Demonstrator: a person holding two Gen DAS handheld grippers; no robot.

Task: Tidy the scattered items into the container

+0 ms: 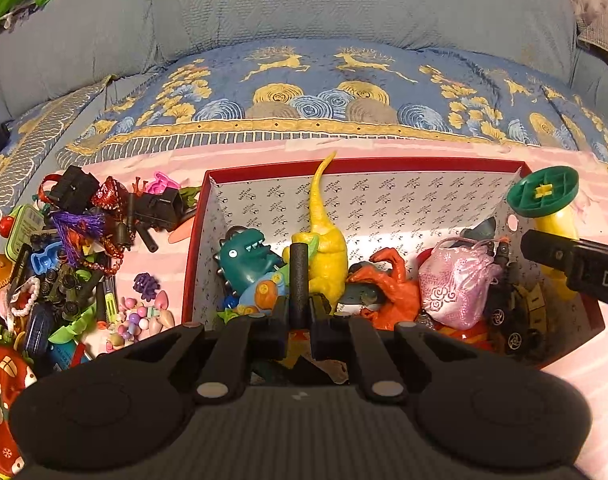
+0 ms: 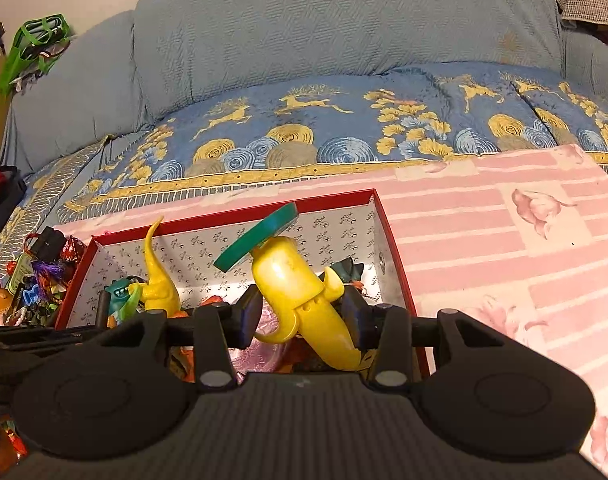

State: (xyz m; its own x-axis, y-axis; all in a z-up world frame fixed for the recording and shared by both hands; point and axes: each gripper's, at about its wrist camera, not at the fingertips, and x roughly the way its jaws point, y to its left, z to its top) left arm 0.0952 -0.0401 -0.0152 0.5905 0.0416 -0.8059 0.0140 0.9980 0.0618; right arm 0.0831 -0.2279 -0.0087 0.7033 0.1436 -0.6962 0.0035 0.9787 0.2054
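Pinching a black rod [image 1: 298, 280] upright at lower centre, the left gripper [image 1: 298, 322] has its jaws nearly closed on it, over the box [image 1: 383, 163]. The right gripper [image 2: 304, 316] clamps a yellow toy [image 2: 292, 280], its long axis tilted, green disc [image 2: 256, 238] toward upper left, over the box's right half. Inside lie a teal dinosaur [image 1: 248, 260], yellow dinosaur [image 1: 325, 240], orange crab [image 1: 391, 280] and pink pouch [image 1: 455, 284]. Loose toys [image 1: 64, 260] sit at left. The box lining's print is unreadable.
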